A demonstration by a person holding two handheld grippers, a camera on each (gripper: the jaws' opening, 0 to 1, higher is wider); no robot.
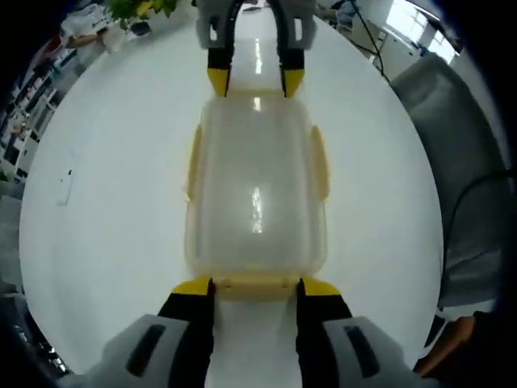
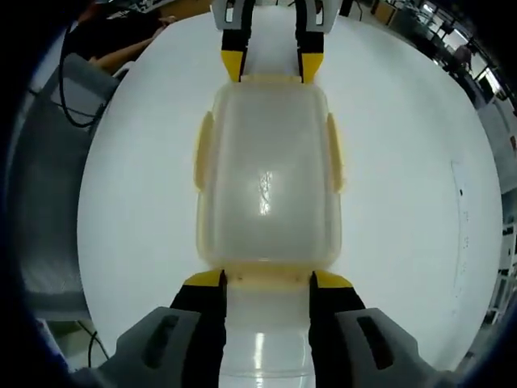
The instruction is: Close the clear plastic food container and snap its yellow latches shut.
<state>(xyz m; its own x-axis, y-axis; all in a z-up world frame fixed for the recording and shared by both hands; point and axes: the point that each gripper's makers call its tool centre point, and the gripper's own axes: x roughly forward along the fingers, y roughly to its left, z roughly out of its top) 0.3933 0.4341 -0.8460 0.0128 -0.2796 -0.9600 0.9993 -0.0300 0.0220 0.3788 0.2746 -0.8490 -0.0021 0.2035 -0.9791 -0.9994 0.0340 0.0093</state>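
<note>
Clear plastic food container (image 1: 256, 202) at frame centre on the white table (image 1: 113, 202), lid on. Left gripper (image 1: 254, 289) at bottom centre, jaws spread, yellow tips at the near end latch (image 1: 254, 284) (contact unclear). Right gripper (image 1: 256, 77) at top centre, jaws likewise spread at the far end. Side latches (image 1: 321, 162) lie along the container's long walls.

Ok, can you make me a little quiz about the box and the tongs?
1. True or false: the lid sits on the box.
2. What colour are the latches on its long sides?
3. Where are the left tongs and right tongs? A) both at one end B) one at each end C) both above the lid

Key: 1 true. 2 yellow. 3 B; each pair faces the other across the box, on the white table.
</note>
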